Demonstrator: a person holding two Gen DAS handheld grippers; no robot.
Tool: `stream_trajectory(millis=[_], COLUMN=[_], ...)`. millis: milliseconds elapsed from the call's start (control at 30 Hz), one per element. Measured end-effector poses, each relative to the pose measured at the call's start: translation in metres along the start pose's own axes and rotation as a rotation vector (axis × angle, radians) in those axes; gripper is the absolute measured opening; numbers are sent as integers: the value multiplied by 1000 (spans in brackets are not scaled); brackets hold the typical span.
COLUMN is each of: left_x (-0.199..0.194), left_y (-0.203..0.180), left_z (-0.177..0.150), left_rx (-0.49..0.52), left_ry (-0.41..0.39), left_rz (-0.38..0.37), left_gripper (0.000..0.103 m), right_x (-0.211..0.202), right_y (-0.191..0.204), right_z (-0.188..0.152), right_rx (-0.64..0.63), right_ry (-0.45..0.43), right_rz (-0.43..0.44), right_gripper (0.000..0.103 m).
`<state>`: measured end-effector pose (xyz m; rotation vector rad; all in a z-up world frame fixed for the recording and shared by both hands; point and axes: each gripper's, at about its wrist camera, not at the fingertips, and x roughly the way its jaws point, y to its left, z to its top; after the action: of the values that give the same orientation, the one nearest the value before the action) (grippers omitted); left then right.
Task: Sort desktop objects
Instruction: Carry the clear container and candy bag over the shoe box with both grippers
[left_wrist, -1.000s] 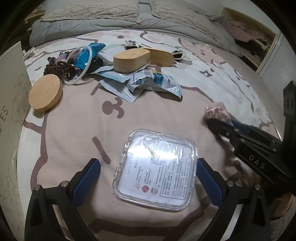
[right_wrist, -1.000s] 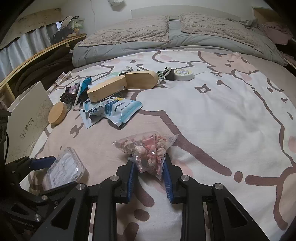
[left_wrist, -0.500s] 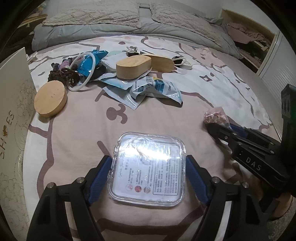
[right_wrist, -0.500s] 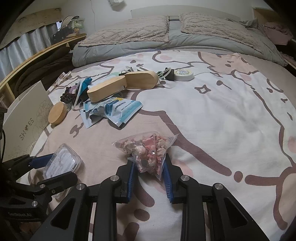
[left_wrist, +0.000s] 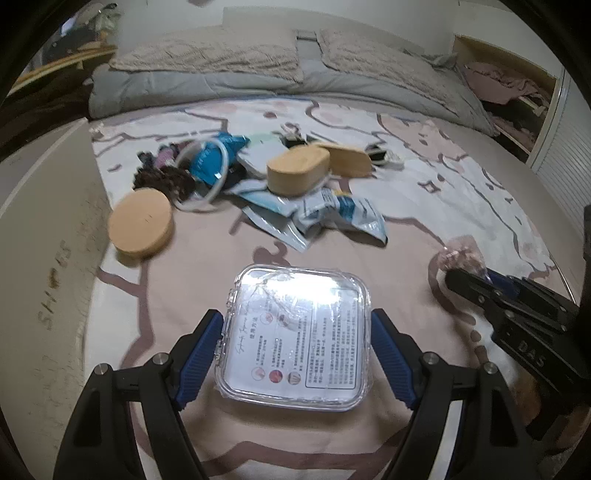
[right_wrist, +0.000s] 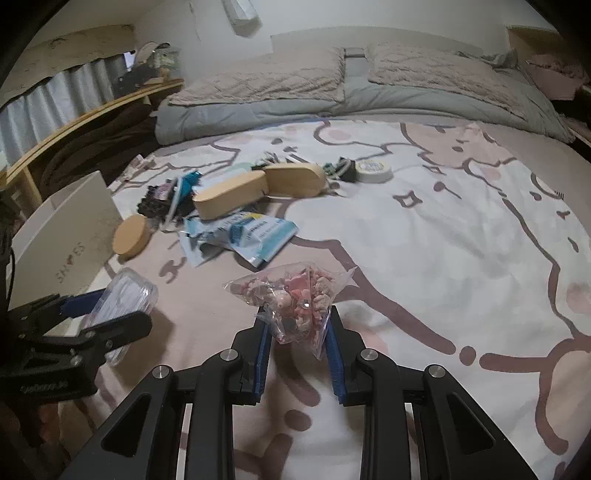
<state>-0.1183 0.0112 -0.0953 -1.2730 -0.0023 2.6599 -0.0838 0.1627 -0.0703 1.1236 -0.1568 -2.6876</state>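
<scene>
A cartoon-printed bedspread (right_wrist: 424, 236) is serving as the sorting surface, with grey pillows and a folded quilt lying along its far edge. Against its left edge a white shoe box (left_wrist: 40, 258) is standing, and the unsorted heap is lying near it toward the far left corner: two oval wooden boxes (left_wrist: 297, 171), crumpled blue-and-white pouches (left_wrist: 340, 212), a round wooden lid (left_wrist: 140, 229) and a dark tangle of hair ties threaded by a white ring.

Near the bedspread's near edge, the left gripper (left_wrist: 295, 350) is clamping a clear square plastic case (left_wrist: 297, 336) by its two side walls, blue pads pressing flat against them; the case is appearing to ride tilted just above the cloth, its printed label facing up. Beside it, closer to the middle of the near edge, the right gripper (right_wrist: 295, 332) is pinching a small clear bag of pink trinkets (right_wrist: 295, 295) by its lower end, the jaws closed narrowly on the plastic.

The step in hand seems to be carrying both picks off to their places. Doing it well probably means keeping the case level so its smooth walls are not slipping through the pads, and raising the bag clear of the cloth before swinging it, since the loose contents are likely to sag.
</scene>
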Motion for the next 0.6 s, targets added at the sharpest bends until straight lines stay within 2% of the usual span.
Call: stream_trajectory(millis=[367,600], left_x=[-29,-61], left_y=[4,10], left_z=[10,18], left_rx=[9,1], left_ry=[-104,-197], left_rz=[36,54], left_gripper=[80,80], right_x=[-28,-50], right_y=[11,22], right_z=[12,22], right_rx=[3,-13], right_ry=[-67,-117], right_rz=[79,136], right_gripper=[29,29])
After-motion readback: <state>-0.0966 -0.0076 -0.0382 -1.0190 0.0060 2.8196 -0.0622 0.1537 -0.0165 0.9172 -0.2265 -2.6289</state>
